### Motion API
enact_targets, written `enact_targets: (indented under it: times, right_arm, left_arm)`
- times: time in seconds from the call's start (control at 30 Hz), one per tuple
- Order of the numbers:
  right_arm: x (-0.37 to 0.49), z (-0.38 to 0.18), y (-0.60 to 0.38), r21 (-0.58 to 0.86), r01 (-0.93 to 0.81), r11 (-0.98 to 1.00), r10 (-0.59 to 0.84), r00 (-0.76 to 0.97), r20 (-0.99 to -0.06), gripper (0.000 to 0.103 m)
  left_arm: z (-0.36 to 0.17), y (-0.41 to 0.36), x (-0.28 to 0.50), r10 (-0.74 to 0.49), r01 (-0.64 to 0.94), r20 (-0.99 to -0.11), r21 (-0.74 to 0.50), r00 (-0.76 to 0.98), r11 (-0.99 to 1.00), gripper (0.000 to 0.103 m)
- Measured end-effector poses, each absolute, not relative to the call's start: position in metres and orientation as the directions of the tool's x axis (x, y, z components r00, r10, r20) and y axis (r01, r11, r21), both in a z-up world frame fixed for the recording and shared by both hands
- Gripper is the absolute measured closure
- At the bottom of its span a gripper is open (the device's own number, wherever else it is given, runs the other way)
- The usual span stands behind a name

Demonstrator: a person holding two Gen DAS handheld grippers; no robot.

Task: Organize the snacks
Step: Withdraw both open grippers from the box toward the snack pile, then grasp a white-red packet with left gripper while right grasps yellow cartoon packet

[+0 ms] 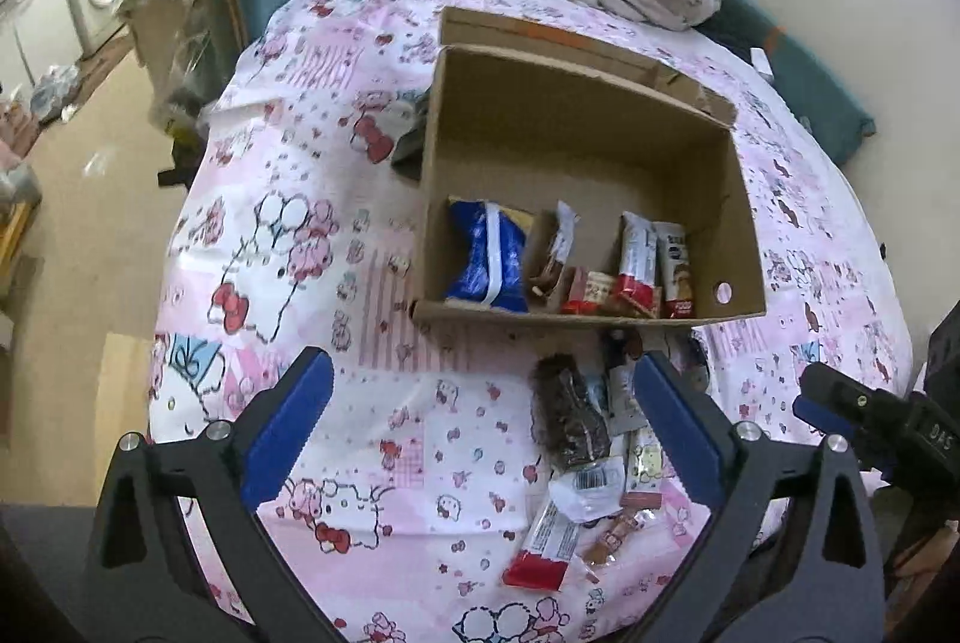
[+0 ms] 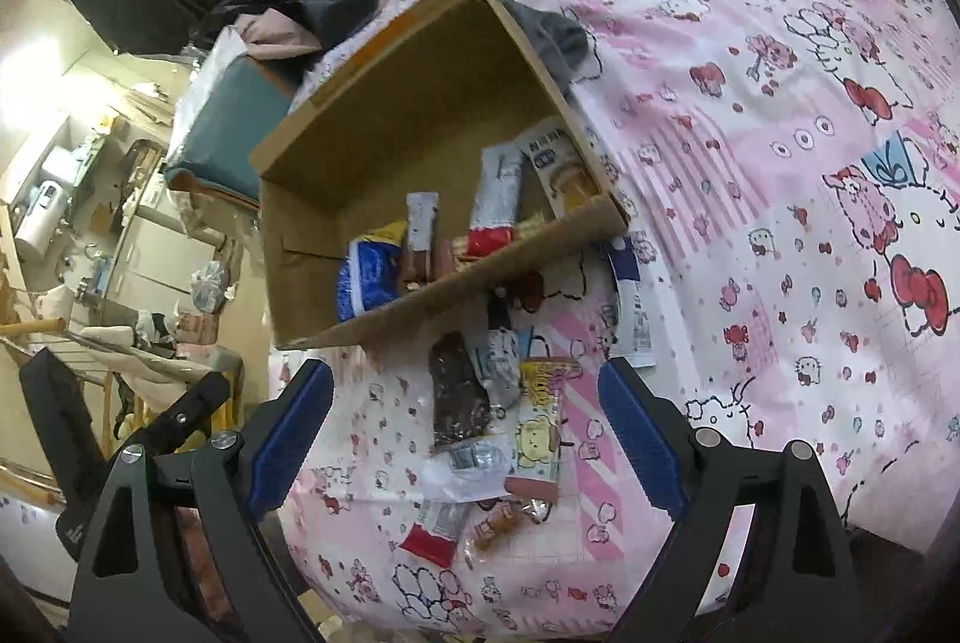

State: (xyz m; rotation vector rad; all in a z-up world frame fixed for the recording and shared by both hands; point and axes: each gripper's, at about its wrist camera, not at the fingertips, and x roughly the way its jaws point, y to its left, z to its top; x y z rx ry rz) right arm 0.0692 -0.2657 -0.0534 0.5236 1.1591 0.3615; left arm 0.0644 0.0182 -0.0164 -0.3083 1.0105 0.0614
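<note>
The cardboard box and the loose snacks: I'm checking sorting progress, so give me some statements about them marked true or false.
1. The cardboard box stands open with snacks lined up along its near wall. True.
2. The blue packet lies on the bedspread outside the box. False: it is inside the box, at the left end of the row.
3. Both grippers are open and hold nothing. True: the left gripper and the right gripper show wide gaps between their fingers.
4. Every snack is already in the box. False: a pile, including the dark brown packet and the yellow cartoon packet, lies on the bedspread before the box.
</note>
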Motion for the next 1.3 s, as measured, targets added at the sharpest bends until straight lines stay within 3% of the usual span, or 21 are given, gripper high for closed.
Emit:
enact_targets:
  times: [0.37,0.57,0.77,0.93,1.03,1.27,1.3]
  right_arm:
    - [0.074,-0.067,-0.251,0.522,0.005,0.853,0.490,0.337,-0.804,0.011]
    - [0.075,-0.076,-0.267,0.511,0.103,0.853,0.457,0.325,-0.828,0.011]
    - [0.078,-0.094,-0.284,0.542,0.213,0.813,0.480,0.282,-0.831,0.011]
    - [0.080,-0.097,-0.282,0.531,0.214,0.820,0.475,0.263,-0.840,0.011]
    - [0.079,-0.098,-0.282,0.530,0.220,0.819,0.476,0.256,-0.841,0.011]
    - [0.081,-0.103,-0.278,0.526,0.219,0.822,0.479,0.233,-0.846,0.011]
    - [0.081,-0.103,-0.276,0.523,0.218,0.824,0.479,0.227,-0.848,0.011]
  left_arm:
    - [-0.036,0.034,0.056,-0.066,-0.274,-0.878,-0.218,0.473,0.937,0.004]
    - [-0.056,0.039,0.058,-0.085,-0.312,-0.904,-0.231,0.419,0.921,0.005]
    - [-0.076,0.028,0.063,-0.139,-0.283,-0.924,-0.249,0.357,0.926,0.019]
    - [-0.098,-0.005,0.065,-0.216,-0.180,-0.942,-0.266,0.257,0.947,0.025]
    - [-0.114,-0.037,0.060,-0.213,-0.052,-0.963,-0.224,0.167,0.973,0.040]
    - [-0.133,-0.082,0.048,-0.222,0.125,-0.973,-0.213,0.064,0.969,0.042]
    - [-0.135,-0.086,0.048,-0.205,0.140,-0.977,-0.195,0.066,0.971,0.050]
